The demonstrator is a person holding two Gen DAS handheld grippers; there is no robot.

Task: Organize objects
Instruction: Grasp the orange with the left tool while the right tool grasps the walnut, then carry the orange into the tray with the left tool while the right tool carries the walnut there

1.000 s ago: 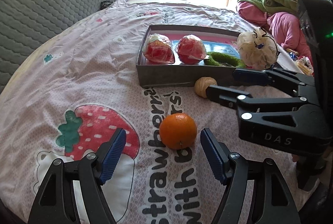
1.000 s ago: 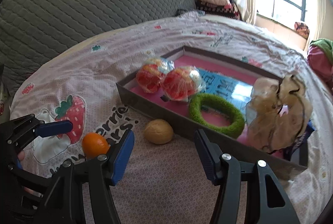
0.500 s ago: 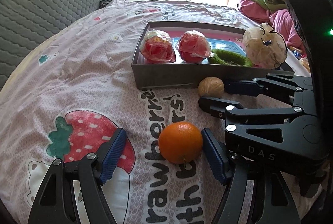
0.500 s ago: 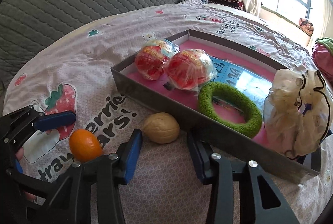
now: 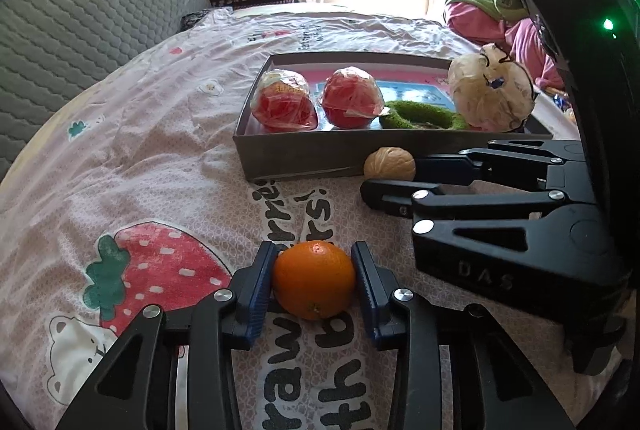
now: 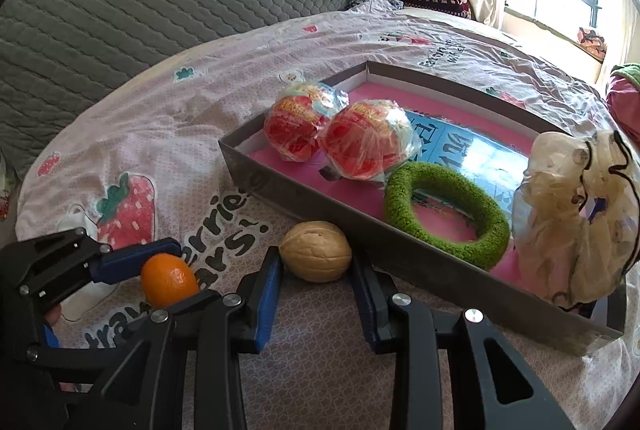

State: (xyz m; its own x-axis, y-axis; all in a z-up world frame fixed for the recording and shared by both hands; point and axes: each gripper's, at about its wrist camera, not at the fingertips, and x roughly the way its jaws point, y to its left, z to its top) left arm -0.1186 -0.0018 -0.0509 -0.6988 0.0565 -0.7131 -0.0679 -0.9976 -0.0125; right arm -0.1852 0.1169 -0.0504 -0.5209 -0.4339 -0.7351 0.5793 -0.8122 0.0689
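So, in the left wrist view the sorting looks roughly two-thirds done. The shallow grey box (image 5: 304, 154) on the strawberry-print bedspread (image 5: 152, 150) already holds two red fruits in crinkly plastic wrap (image 5: 316, 101), a fuzzy green ring (image 5: 420, 115) and a gauzy cream scrunchie (image 5: 490, 98) that stands against its right end. Two things are left outside it. The left gripper (image 5: 313, 280) has just been closing on the orange (image 5: 313, 280): both ribbed blue pads sit against its smooth, dimpled skin, so it is clamped but still resting on the cloth, not yet lifted. Just beyond, the walnut (image 5: 389, 169) lies against the box's near wall with the right gripper's dark fingers around it.

From the right wrist view, the right gripper (image 6: 316, 272) has likewise been narrowing around the walnut (image 6: 316, 251), a pale, ridged, egg-shaped shell. The pads flank it closely, and the left one looks to be touching; whether the right one presses too is hard to judge, since the shell hides the contact. The box (image 6: 288, 190) shows a stiff cardboard wall and a glossy pink and blue printed floor, with bare room between the green ring (image 6: 446, 214) and its far wall. The orange (image 6: 170, 280) appears at lower left, pinched in the left gripper.
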